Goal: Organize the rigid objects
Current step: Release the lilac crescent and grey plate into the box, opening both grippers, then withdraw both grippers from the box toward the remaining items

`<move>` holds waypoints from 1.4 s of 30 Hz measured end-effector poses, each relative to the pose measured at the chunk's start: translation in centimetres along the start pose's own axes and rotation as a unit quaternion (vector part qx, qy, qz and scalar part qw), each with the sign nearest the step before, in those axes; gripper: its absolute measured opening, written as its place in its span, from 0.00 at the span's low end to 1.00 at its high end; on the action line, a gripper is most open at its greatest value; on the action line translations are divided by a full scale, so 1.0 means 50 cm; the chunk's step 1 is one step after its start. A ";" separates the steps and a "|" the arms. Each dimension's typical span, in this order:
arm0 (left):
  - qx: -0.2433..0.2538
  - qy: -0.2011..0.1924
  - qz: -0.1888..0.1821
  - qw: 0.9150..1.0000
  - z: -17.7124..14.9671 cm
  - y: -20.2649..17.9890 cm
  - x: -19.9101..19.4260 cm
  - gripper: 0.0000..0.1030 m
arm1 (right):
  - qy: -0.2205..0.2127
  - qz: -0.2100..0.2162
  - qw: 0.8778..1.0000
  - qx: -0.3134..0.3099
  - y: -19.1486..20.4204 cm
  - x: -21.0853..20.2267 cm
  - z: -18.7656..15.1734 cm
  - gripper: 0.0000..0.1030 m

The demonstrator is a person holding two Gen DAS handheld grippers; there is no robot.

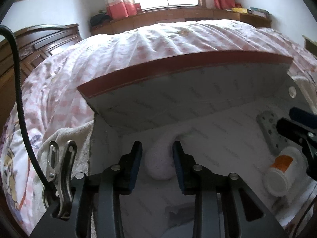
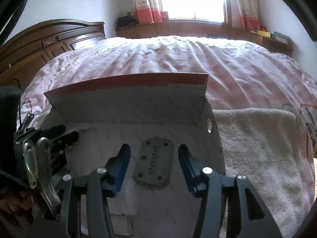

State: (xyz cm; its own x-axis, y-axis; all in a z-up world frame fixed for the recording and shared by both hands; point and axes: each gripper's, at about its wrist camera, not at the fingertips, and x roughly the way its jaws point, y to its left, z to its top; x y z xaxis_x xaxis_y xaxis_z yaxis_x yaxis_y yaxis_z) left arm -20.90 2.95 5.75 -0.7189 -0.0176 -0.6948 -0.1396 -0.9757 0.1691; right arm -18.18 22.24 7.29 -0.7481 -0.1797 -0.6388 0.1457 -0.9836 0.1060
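- Two grippers worked inside an open box (image 1: 198,107) that sat on a towel (image 2: 257,138) on the bed (image 2: 158,59), its red-edged flap raised at the far side.
- Left gripper (image 1: 157,164) had its jaws set narrow on either side of a soft white roll (image 1: 158,162) lying on the box floor; whether the pads actually pressed it could not be told.
- Right gripper (image 2: 154,168) stood wide, holding nothing, and hung over a grey plate (image 2: 153,166) with small holes.
- A white bottle (image 1: 281,170) with an orange label lay on its side just beside that plate, by the right wall.
- Judged from this, the sorting looked partly done: several things already lay in the box, loosely placed.
- What remained outside the box could not be seen, so how much was left stayed unclear.
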 end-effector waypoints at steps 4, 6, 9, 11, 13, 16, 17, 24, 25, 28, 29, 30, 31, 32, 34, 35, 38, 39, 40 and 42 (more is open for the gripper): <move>0.002 0.002 -0.006 1.000 -0.002 -0.007 -0.007 0.40 | 0.001 0.004 1.000 -0.002 0.011 -0.003 -0.004 0.69; -0.003 0.002 -0.003 1.000 -0.002 -0.005 -0.007 0.41 | 0.003 0.014 1.000 0.004 0.012 -0.006 -0.005 0.69; -0.008 0.005 -0.003 1.000 -0.003 -0.006 -0.013 0.41 | 0.006 0.021 1.000 0.015 0.011 -0.015 -0.007 0.70; -0.022 0.009 -0.018 1.000 -0.006 -0.002 -0.023 0.41 | 0.002 0.022 0.999 0.026 0.006 -0.025 -0.010 0.72; -0.039 0.010 -0.032 0.999 -0.010 0.006 -0.036 0.42 | -0.003 0.027 0.999 0.039 0.000 -0.038 -0.013 0.73; -0.057 0.005 -0.044 0.997 -0.020 0.014 -0.065 0.43 | -0.018 0.034 0.998 0.050 -0.004 -0.072 -0.017 0.73; -0.060 0.002 -0.045 0.997 -0.023 0.016 -0.076 0.44 | -0.025 0.035 0.998 0.052 -0.003 -0.089 -0.018 0.73; -0.073 -0.015 -0.054 0.996 -0.060 0.028 -0.183 0.45 | -0.053 0.054 0.996 0.054 0.022 -0.193 -0.046 0.74; -0.073 -0.015 -0.055 0.996 -0.066 0.028 -0.194 0.45 | -0.055 0.056 0.995 0.053 0.028 -0.209 -0.056 0.74; -0.077 -0.015 -0.057 0.995 -0.099 0.027 -0.240 0.45 | -0.054 0.060 0.995 0.050 0.040 -0.249 -0.088 0.75; -0.079 -0.014 -0.060 0.995 -0.111 0.027 -0.253 0.45 | -0.053 0.060 0.995 0.051 0.043 -0.260 -0.099 0.75; -0.081 -0.012 -0.062 0.995 -0.122 0.028 -0.262 0.45 | -0.053 0.061 0.995 0.053 0.046 -0.273 -0.112 0.75; -0.082 -0.009 -0.063 0.995 -0.135 0.027 -0.272 0.45 | -0.053 0.064 0.995 0.055 0.048 -0.288 -0.127 0.75; -0.083 -0.006 -0.064 0.994 -0.147 0.027 -0.280 0.45 | -0.053 0.065 0.995 0.057 0.049 -0.302 -0.143 0.75; -0.083 0.001 -0.069 0.994 -0.170 0.027 -0.293 0.45 | -0.051 0.064 0.995 0.059 0.048 -0.319 -0.167 0.75; -0.085 0.004 -0.072 0.994 -0.184 0.027 -0.299 0.45 | -0.047 0.063 0.995 0.062 0.047 -0.327 -0.182 0.75; -0.091 0.012 -0.081 0.992 -0.220 0.026 -0.308 0.45 | -0.028 0.059 0.996 0.062 0.046 -0.333 -0.215 0.75; -0.093 0.015 -0.086 0.992 -0.232 0.024 -0.308 0.45 | -0.023 0.057 0.996 0.061 0.047 -0.332 -0.221 0.75; -0.094 0.019 -0.090 0.991 -0.243 0.021 -0.309 0.45 | -0.015 0.054 0.996 0.062 0.047 -0.332 -0.233 0.75; -0.094 0.027 -0.098 0.990 -0.263 0.018 -0.307 0.45 | -0.002 0.053 0.996 0.066 0.048 -0.331 -0.254 0.75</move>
State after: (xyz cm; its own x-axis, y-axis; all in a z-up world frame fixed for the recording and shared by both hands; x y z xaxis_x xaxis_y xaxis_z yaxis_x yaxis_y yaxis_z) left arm -1.04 -0.53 7.37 -0.6524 0.1703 -0.7385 -0.1408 -0.9847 -0.1027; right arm 2.76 23.04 8.46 -0.7359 -0.2823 -0.6154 0.1383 -0.9525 0.2715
